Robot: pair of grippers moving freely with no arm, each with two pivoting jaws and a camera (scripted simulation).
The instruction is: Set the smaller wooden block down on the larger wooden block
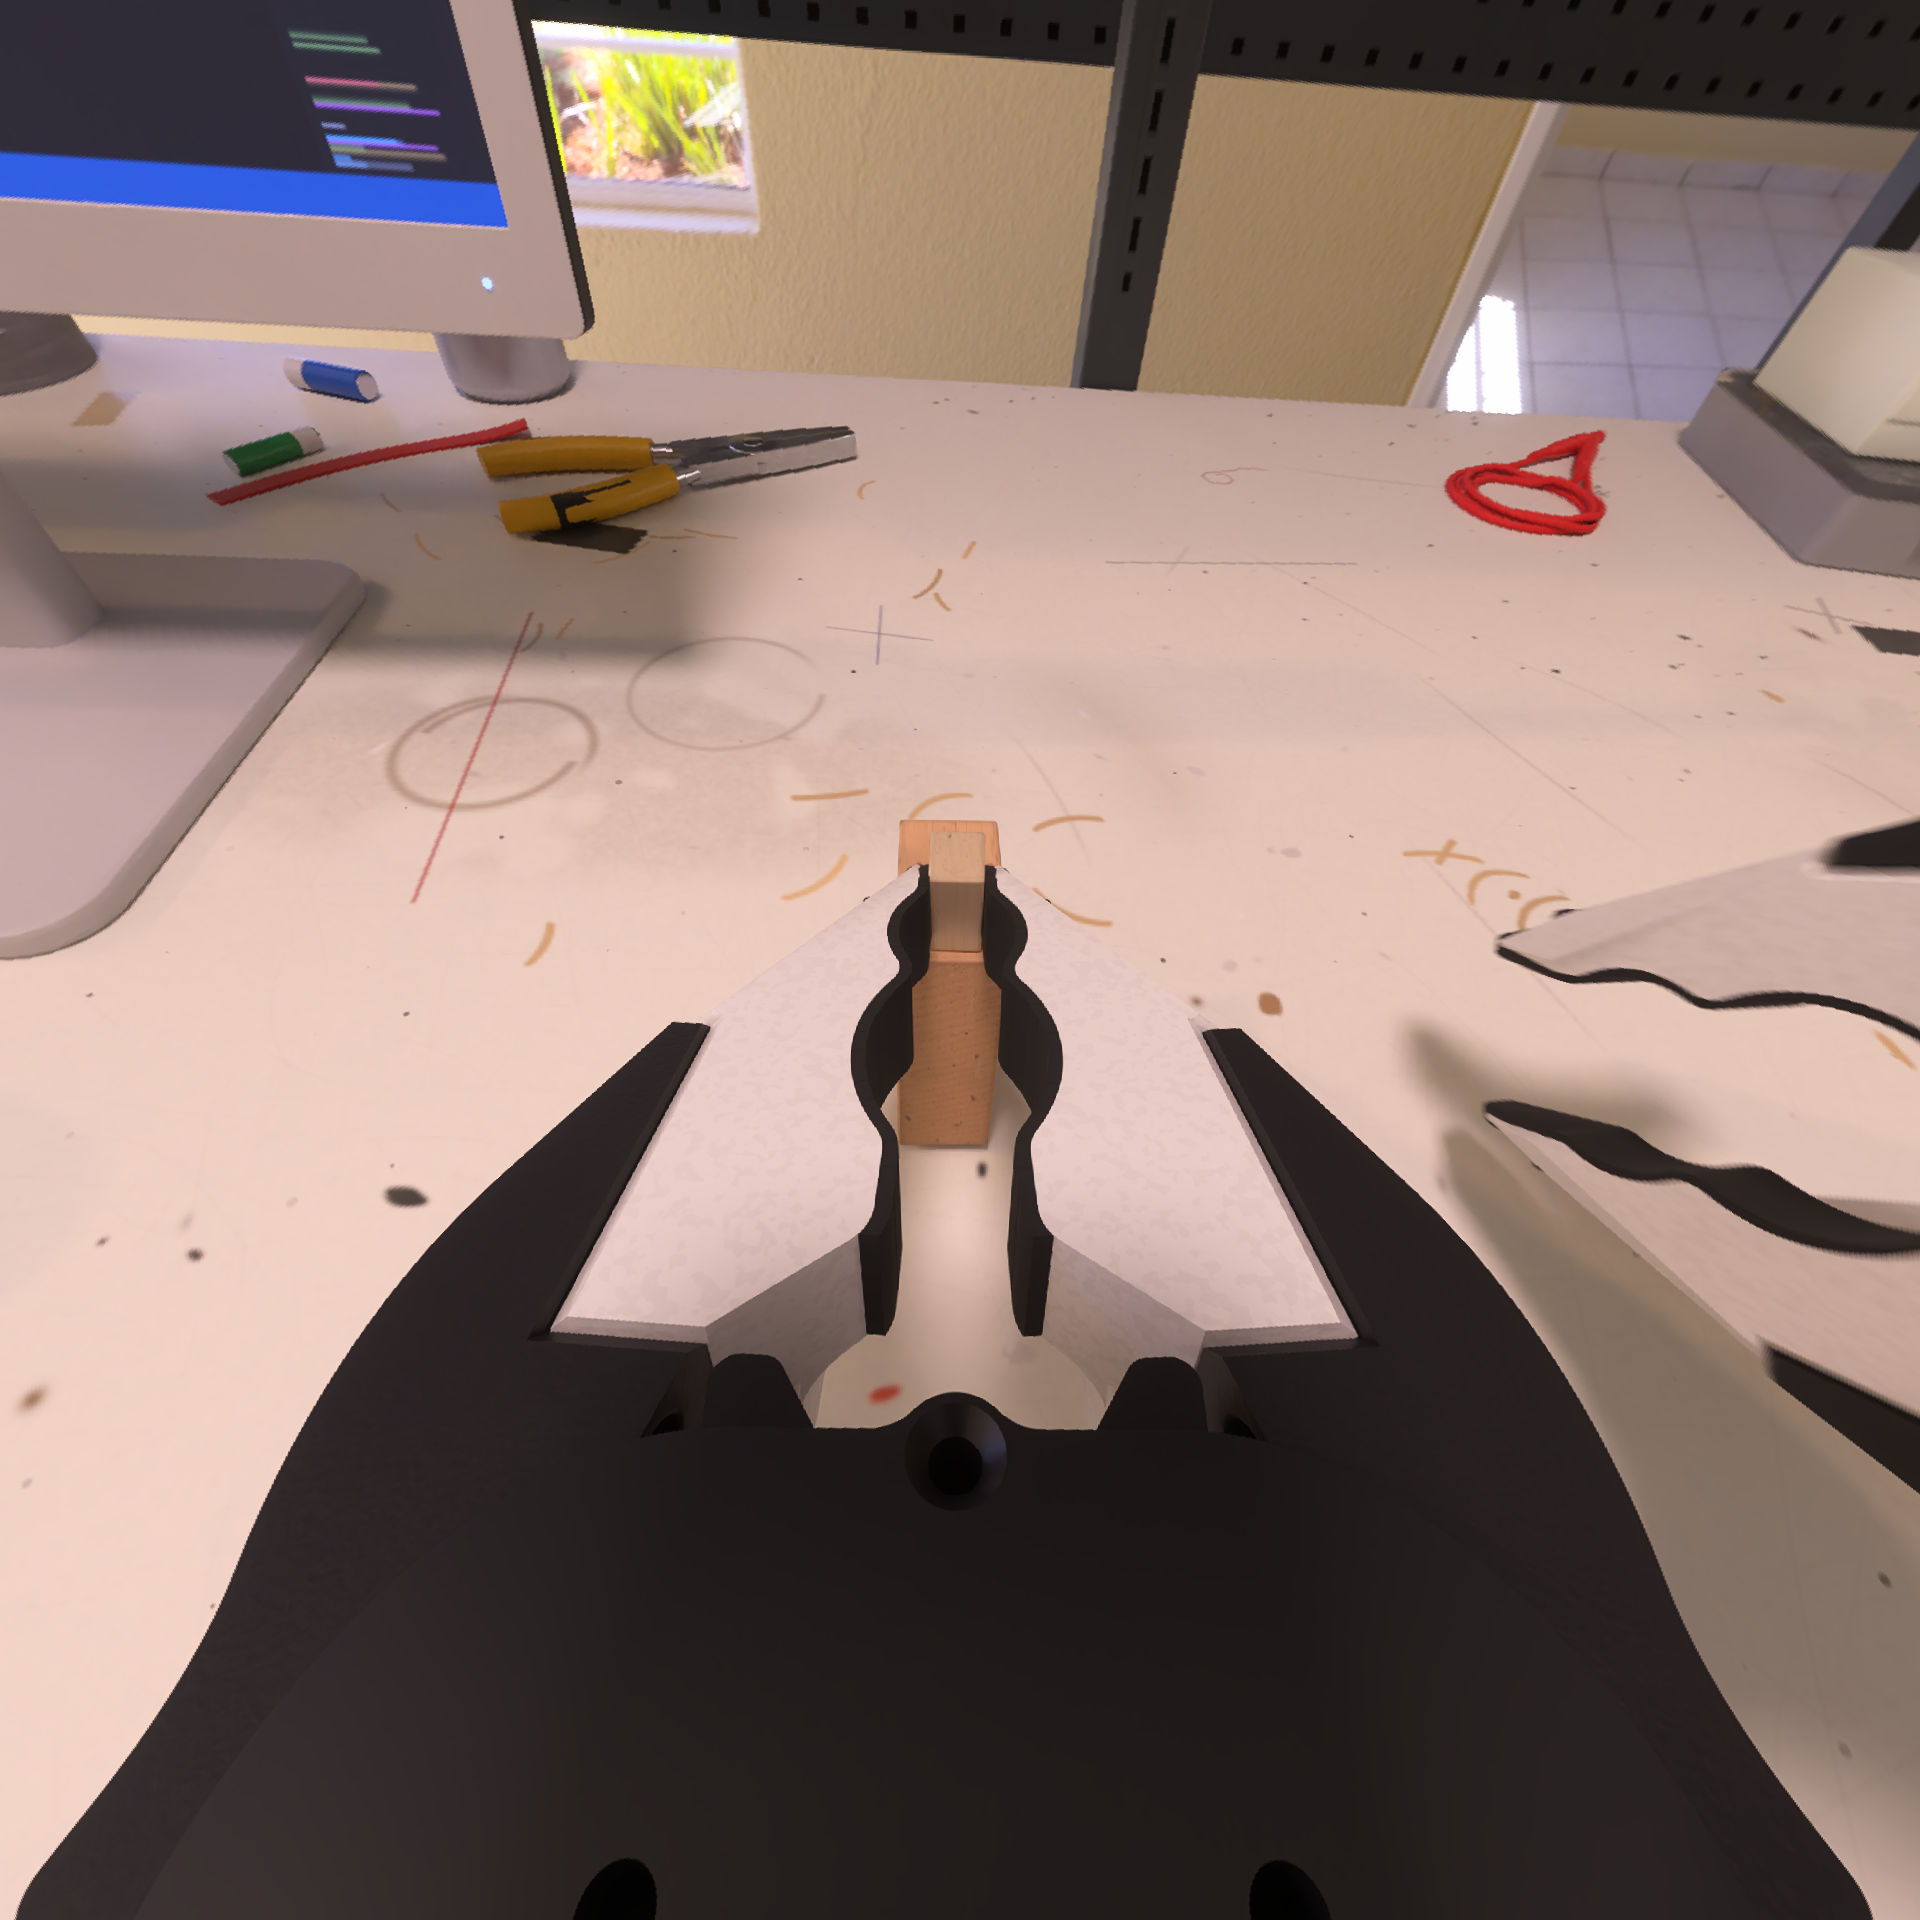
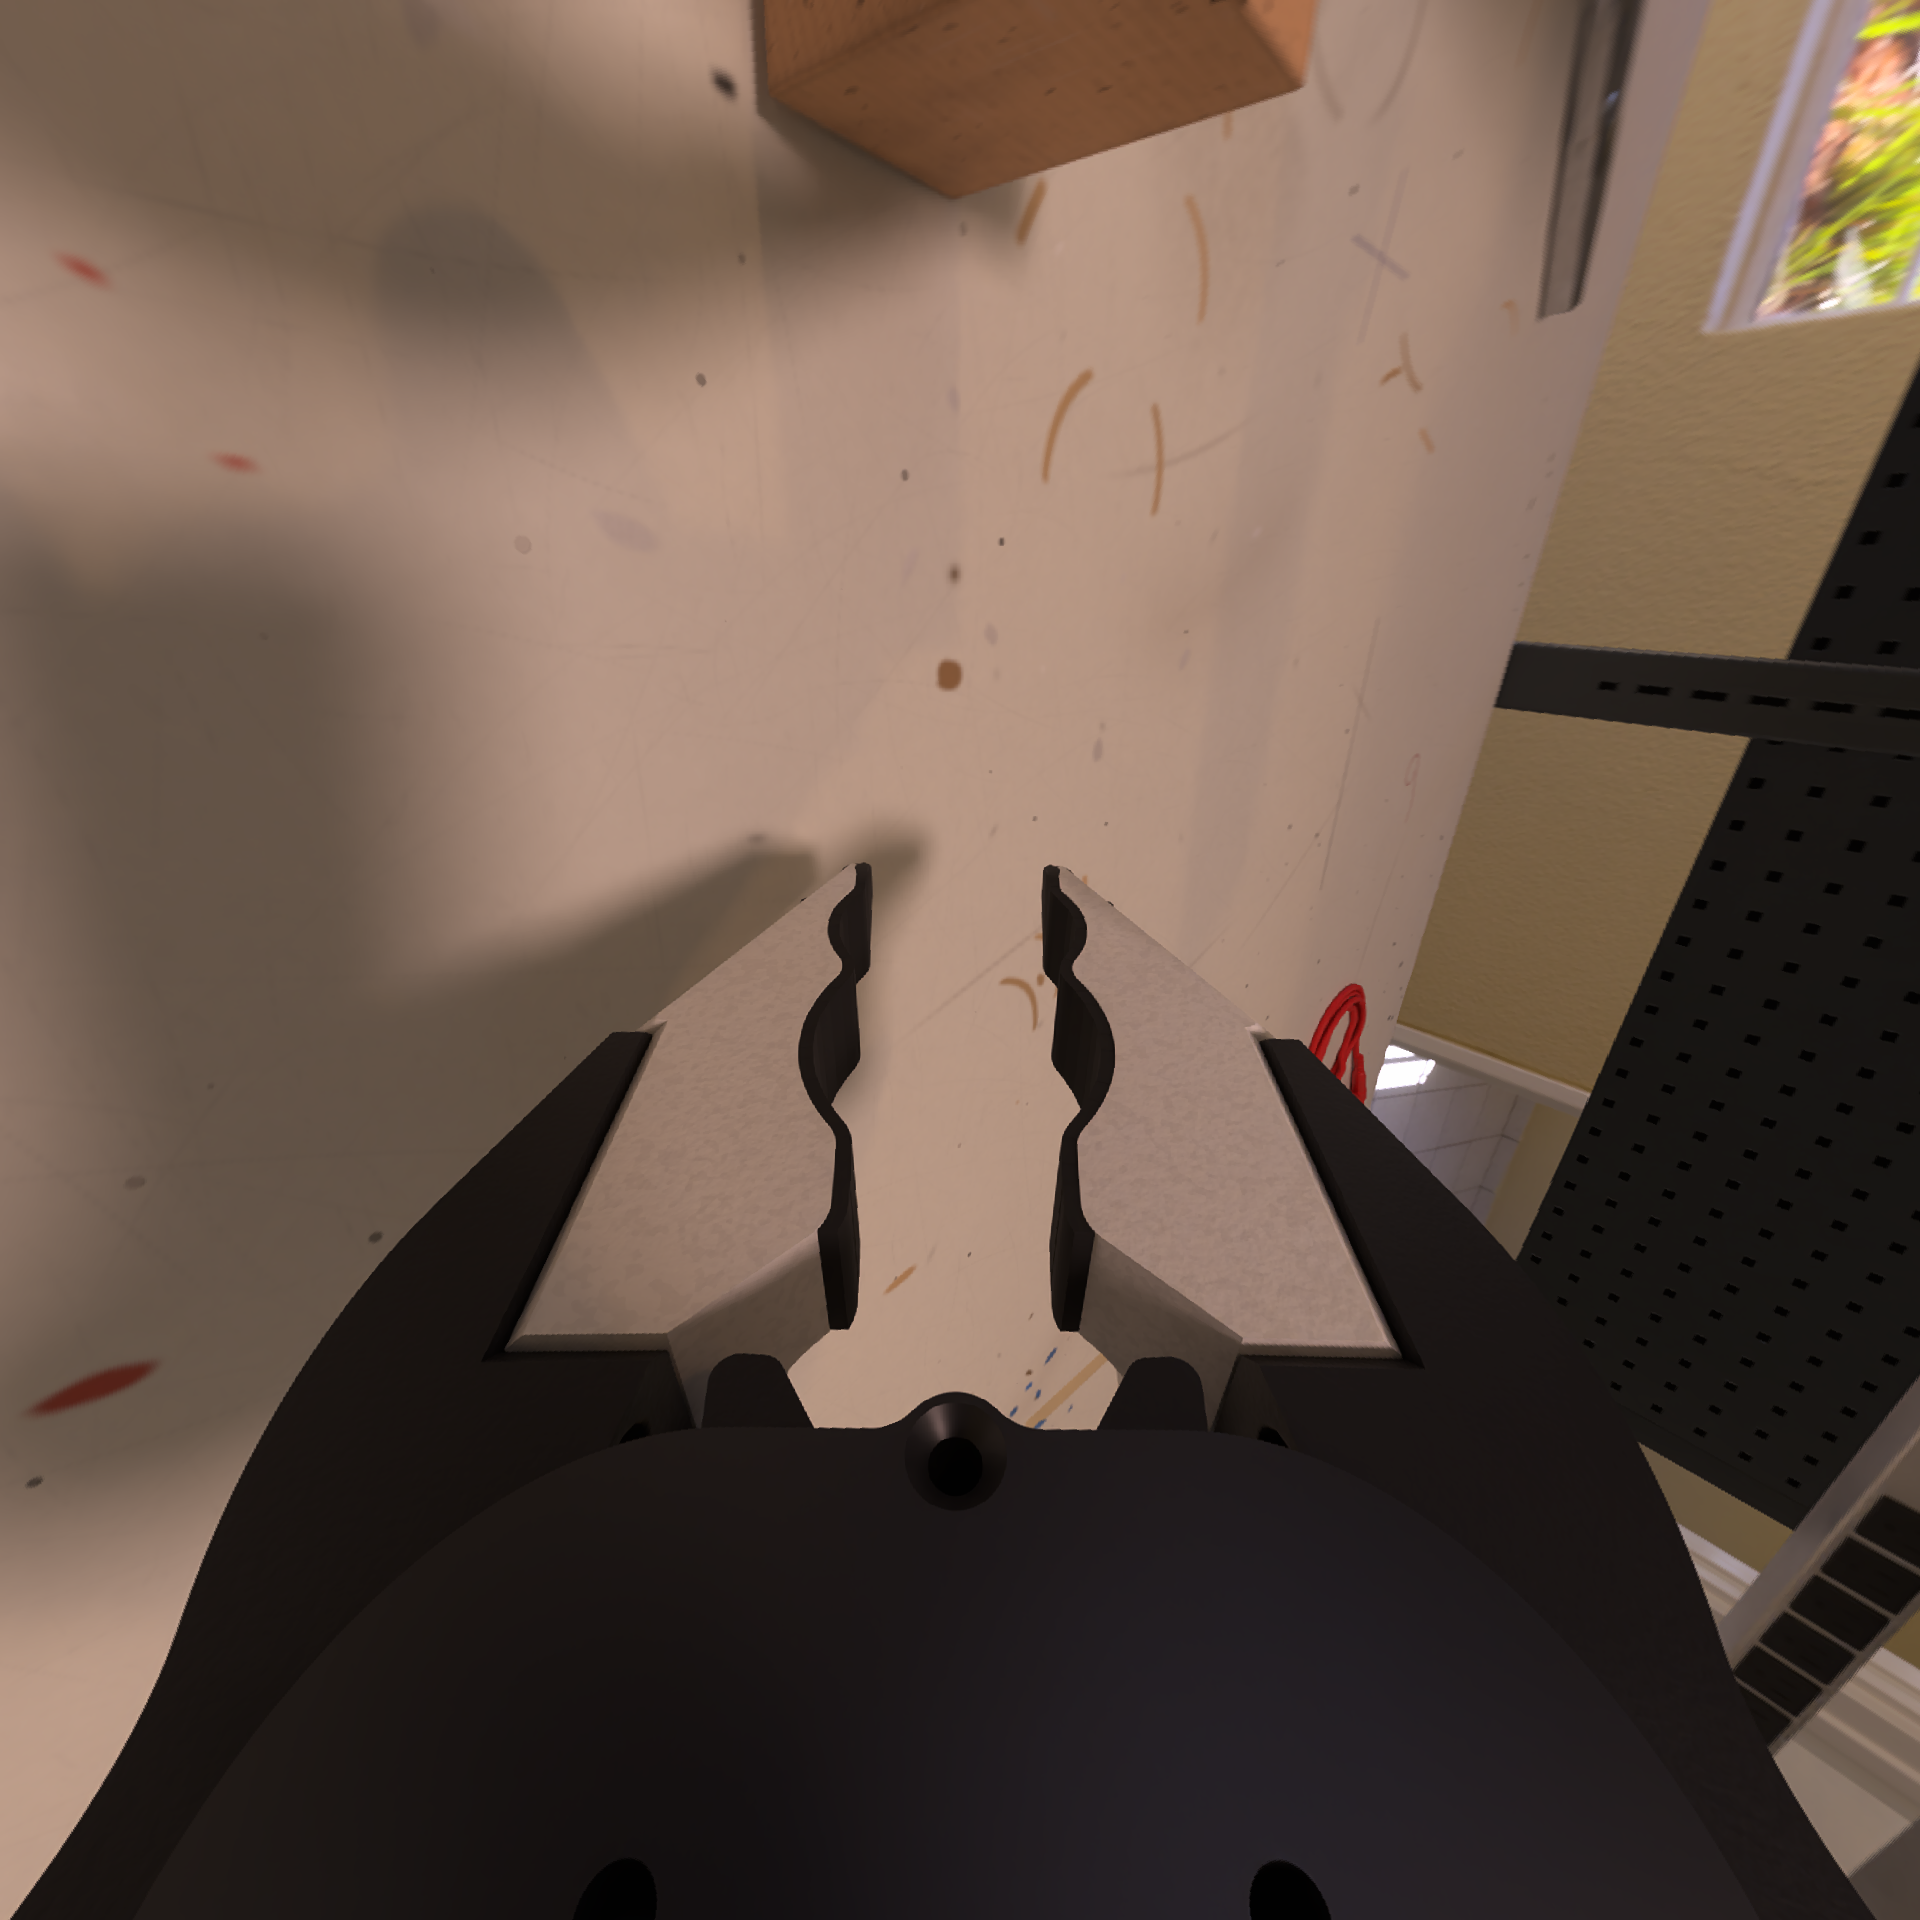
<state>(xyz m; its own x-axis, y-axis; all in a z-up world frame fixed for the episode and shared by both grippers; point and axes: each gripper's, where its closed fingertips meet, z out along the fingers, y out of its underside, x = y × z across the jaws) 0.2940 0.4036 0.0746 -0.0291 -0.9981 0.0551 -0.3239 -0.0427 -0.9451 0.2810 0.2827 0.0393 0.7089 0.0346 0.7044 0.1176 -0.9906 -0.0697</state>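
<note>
In the left wrist view, my left gripper [image 1: 956,883] is shut on the smaller wooden block [image 1: 956,899], a pale piece held between the fingertips. Directly under it stands the larger wooden block [image 1: 948,1049], orange-brown and upright on the table; the small block looks to be touching its top face. My right gripper [image 2: 956,878] is open and empty, hovering over the table. The larger block [image 2: 1029,94] is ahead of it at the top edge of the right wrist view. The right gripper also shows at the right edge of the left wrist view [image 1: 1714,1039], beside the blocks.
A white monitor [image 1: 260,156] and its base [image 1: 156,707] stand at the far left. Yellow-handled pliers [image 1: 644,468], a red strip [image 1: 364,462], markers [image 1: 275,452] and a red cord [image 1: 1527,488] lie farther back. A grey device [image 1: 1818,457] sits far right.
</note>
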